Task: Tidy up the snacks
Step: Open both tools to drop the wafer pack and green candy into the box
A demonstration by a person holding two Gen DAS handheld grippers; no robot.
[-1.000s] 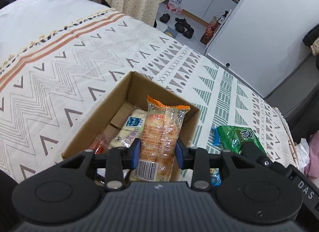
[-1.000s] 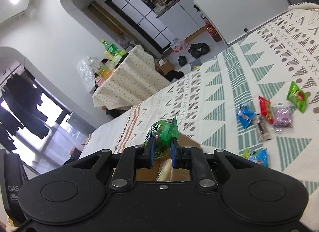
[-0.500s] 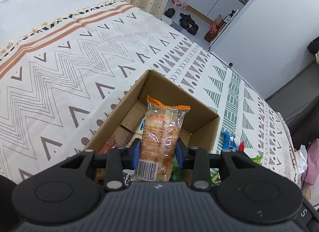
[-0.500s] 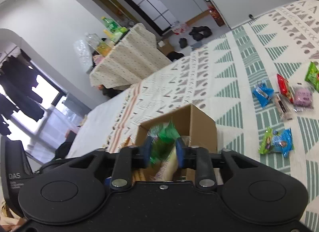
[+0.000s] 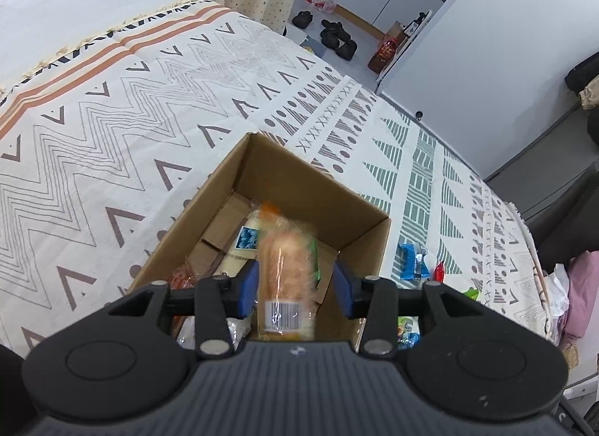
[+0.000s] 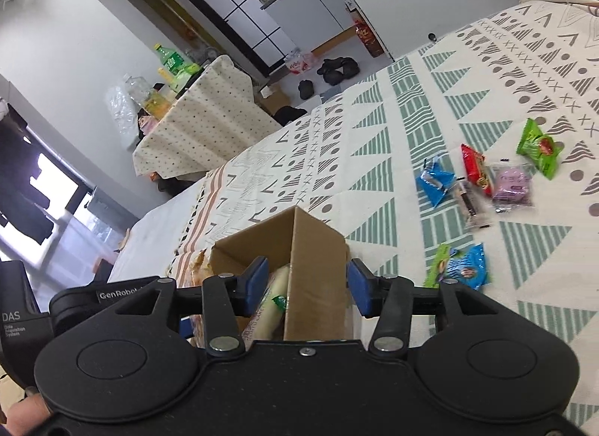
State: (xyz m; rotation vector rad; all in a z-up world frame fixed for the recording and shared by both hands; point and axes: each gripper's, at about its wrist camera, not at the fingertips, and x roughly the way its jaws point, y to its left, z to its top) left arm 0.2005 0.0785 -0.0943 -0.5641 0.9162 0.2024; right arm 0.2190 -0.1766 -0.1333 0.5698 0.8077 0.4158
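Both grippers hang over the cardboard box point(image 5: 299, 211), which sits on the patterned bedspread point(image 5: 112, 129) well in from its edges. The left gripper point(image 5: 295, 286) has its jaws spread, and the orange-wrapped pastry point(image 5: 286, 260) between them is blurred and clear of both blue pads, so it looks to be dropping free into the box, barcode end nearest the camera. It is released from above the opening so that it lands among the packets already inside, a pale long packet point(image 5: 243, 245) among them. The right gripper point(image 6: 307, 286) stands wide apart too and carries nothing; it straddles the box's near corner point(image 6: 295, 248), and a pale roll with a scrap of green wrapper lies inside below it. Loose snacks wait on the bedspread toward the right-hand edge: a blue packet point(image 6: 436, 181), a red packet point(image 6: 475, 168), a purple packet point(image 6: 511, 187), a green packet point(image 6: 539, 147) and a blue-green pair point(image 6: 462, 265) nearest the box. The task seems partly done, these being the likely next pickups
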